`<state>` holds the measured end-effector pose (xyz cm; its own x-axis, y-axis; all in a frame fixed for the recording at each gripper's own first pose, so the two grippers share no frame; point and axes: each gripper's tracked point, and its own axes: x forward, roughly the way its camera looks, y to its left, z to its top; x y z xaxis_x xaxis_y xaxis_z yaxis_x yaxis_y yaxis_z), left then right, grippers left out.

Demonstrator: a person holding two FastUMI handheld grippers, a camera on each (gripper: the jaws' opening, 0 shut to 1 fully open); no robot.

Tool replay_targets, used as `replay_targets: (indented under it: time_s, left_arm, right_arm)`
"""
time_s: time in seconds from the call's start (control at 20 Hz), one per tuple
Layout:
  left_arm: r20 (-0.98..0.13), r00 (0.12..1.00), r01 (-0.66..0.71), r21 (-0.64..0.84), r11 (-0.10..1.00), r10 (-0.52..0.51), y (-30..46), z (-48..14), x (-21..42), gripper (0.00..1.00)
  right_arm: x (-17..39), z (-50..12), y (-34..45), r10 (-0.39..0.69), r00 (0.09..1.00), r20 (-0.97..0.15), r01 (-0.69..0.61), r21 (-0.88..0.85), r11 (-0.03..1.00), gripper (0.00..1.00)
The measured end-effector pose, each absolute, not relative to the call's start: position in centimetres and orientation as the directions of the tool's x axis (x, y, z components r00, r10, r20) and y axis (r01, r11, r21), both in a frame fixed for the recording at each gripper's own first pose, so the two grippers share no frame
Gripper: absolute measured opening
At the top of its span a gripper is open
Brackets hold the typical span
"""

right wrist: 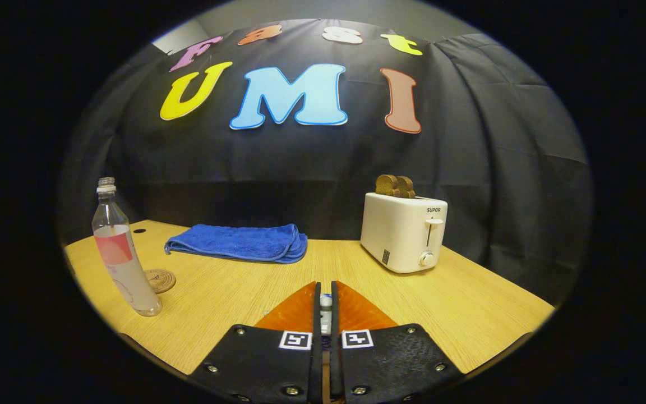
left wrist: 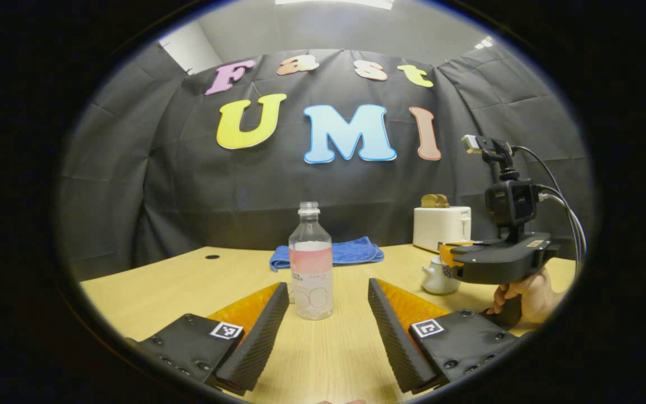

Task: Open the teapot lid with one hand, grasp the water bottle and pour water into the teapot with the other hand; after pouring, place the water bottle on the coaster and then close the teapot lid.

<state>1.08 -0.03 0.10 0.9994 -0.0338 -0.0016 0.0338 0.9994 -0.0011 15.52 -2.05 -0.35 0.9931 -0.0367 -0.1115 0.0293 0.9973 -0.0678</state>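
Left gripper view: left tongs (left wrist: 328,322) spread wide, water bottle (left wrist: 311,264) upright between, untouched, mid-bench. Thin plastic, part-filled; probably light, crushable. Grip mid-body.

Right gripper view: right tongs (right wrist: 326,314) pinch something small, likely the teapot lid knob (right wrist: 326,301); coaster (right wrist: 160,280) near left edge.

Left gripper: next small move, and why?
Probably ease the left gripper forward until its open fingers straddle the water bottle, then close. The bottle stands upright, uncapped, centred just beyond the fingertips. The right gripper looks shut on something small, likely the teapot lid, so pouring seems next.
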Motion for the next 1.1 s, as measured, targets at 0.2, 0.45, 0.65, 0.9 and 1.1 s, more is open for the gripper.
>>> replay_targets:
  time_s: [0.2,0.45,0.65,0.9,1.1]
  left_arm:
    - [-0.002,0.999,0.034,-0.001,0.999,-0.034,-0.1,0.1,1.0,0.99]
    - [-0.002,0.999,0.034,-0.001,0.999,-0.034,-0.1,0.1,1.0,0.99]
    - [-0.002,0.999,0.034,-0.001,0.999,-0.034,-0.1,0.1,1.0,0.99]
    - [-0.001,1.000,0.022,0.001,1.000,-0.022,0.3,0.1,1.9,0.98]
    - [-0.005,1.000,-0.001,0.003,1.000,0.001,0.8,0.0,4.3,0.98]
  right_arm:
    - [15.8,-0.3,-2.1,-0.026,0.995,-0.101,0.020,-0.063,0.998,0.05]
    - [15.6,0.5,-1.8,-0.010,0.997,-0.073,0.007,-0.051,0.999,0.05]
    - [14.9,1.9,-2.0,-0.010,0.999,-0.034,0.009,-0.046,0.999,0.05]
    - [12.1,3.4,-1.9,0.019,1.000,-0.017,-0.019,-0.033,0.999,0.05]
    - [7.8,4.3,-1.6,0.057,0.998,0.016,-0.057,-0.018,0.998,0.05]
